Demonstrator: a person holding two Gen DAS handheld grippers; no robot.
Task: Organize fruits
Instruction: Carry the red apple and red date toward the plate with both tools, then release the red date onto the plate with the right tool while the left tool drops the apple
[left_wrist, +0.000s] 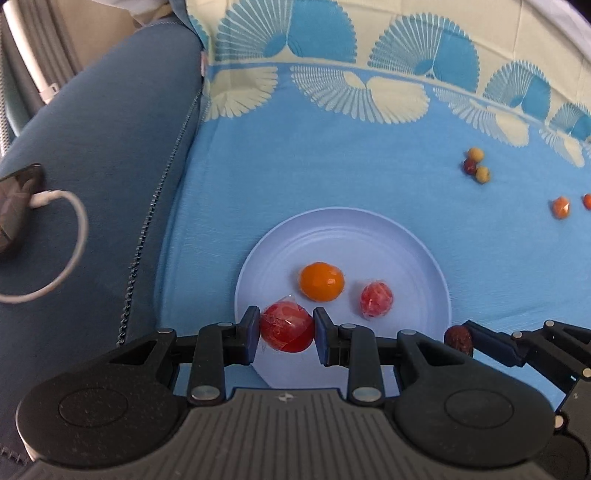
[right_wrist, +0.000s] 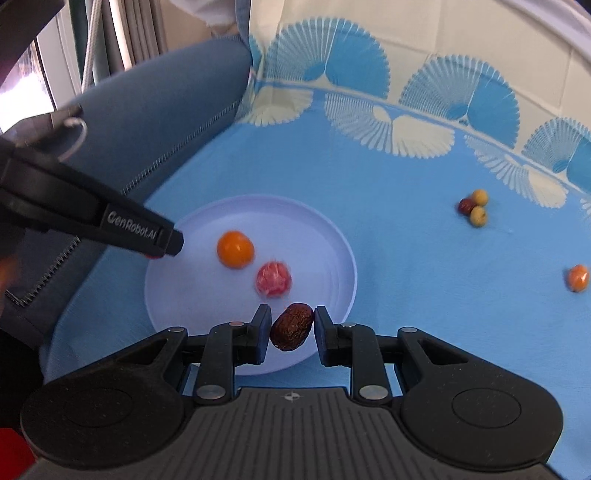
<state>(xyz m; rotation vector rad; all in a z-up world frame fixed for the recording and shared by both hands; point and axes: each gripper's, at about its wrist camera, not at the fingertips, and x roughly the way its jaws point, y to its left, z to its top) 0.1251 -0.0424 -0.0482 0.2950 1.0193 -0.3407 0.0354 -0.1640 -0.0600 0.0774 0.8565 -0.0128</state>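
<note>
Blue cloth (left_wrist: 332, 166) with a fan pattern covers the surface, pale plate (left_wrist: 369, 229) on it. My left gripper (left_wrist: 285, 332) pinches a glossy red fruit (left_wrist: 286, 326) in clear wrap, over the plate's near edge. My right gripper (right_wrist: 291, 326) pinches a wrinkled brown date (right_wrist: 291, 326) above the plate rim. On the plate — a smooth orange fruit (left_wrist: 321, 281) and a wrapped pinkish-red one (left_wrist: 376, 298), apart. More small fruits (left_wrist: 476, 166) lie on the cloth.

black left gripper (left_wrist: 285, 334), blue fingers (left_wrist: 252, 332), seemingly "GenRobot.AI" lettering
</note>
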